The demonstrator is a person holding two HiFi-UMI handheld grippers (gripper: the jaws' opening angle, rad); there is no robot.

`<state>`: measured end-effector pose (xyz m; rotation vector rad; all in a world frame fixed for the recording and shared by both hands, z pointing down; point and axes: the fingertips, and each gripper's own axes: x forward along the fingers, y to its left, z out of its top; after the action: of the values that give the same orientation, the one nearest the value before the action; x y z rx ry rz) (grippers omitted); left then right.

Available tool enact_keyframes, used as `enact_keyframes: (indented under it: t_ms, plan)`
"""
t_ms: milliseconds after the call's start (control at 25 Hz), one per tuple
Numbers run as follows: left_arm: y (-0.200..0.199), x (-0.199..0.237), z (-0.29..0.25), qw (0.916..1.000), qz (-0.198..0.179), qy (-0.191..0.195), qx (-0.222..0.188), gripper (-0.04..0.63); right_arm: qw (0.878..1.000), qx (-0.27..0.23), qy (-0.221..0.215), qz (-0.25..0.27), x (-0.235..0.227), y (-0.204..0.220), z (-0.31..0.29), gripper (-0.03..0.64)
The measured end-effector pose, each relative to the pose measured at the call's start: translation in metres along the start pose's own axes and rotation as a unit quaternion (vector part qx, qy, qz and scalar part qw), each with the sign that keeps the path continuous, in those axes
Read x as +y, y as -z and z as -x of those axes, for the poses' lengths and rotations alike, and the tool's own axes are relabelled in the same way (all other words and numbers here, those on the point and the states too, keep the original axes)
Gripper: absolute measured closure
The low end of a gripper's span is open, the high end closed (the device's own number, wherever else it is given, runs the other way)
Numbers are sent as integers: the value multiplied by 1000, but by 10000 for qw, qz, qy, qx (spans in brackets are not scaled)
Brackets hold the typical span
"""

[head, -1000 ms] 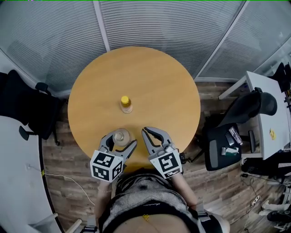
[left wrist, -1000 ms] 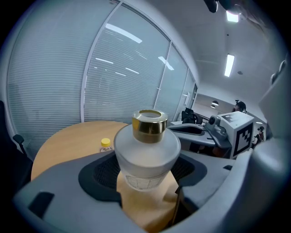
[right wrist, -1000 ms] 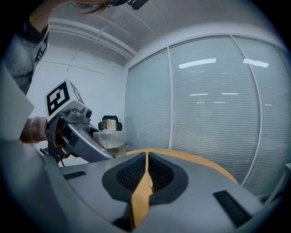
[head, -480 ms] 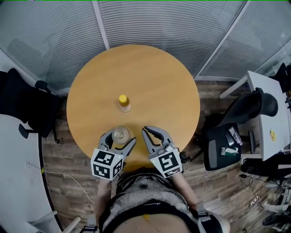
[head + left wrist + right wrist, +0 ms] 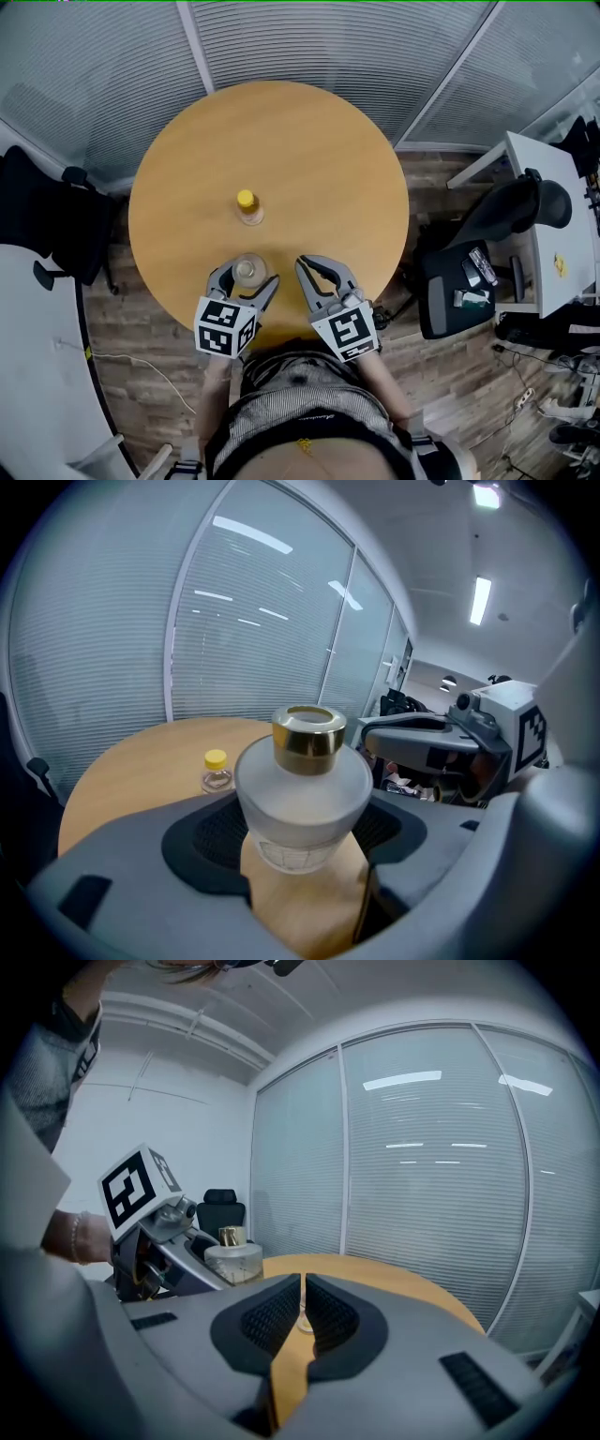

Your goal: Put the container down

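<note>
Over the near edge of the round tabletop (image 5: 319,159), the head view shows the left tool (image 5: 244,278) with a jaw on either side of the container (image 5: 248,270), a frosted glass piece with a gold neck. Just to its right, the right tool (image 5: 312,264) hangs over the same edge. A bottle (image 5: 247,205) with a yellow cap stands upright near the tabletop's middle, well apart from both tools. The left gripper view has the container (image 5: 302,799) upright between the jaws, whose pads press against its lower sides; whether its base touches the wood cannot be told. The right gripper view shows that tool's jaws drawn almost together, with only a thin slit between the pads and nothing in them. The container (image 5: 234,1258) sits off to their left.
</note>
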<state>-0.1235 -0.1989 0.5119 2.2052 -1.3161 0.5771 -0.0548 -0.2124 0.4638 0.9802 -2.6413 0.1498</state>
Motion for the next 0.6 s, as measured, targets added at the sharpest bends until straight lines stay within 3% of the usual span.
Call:
enact_keyframes:
  t_ms: [400,600]
  plan:
    - [37,14,-34,9995,224,131,152,249,9995,237,167,-143,-5,16,-5,588]
    - [57,20,-53,9995,122,124,276,249,9986,389,318,-187,-10,26,-3,588]
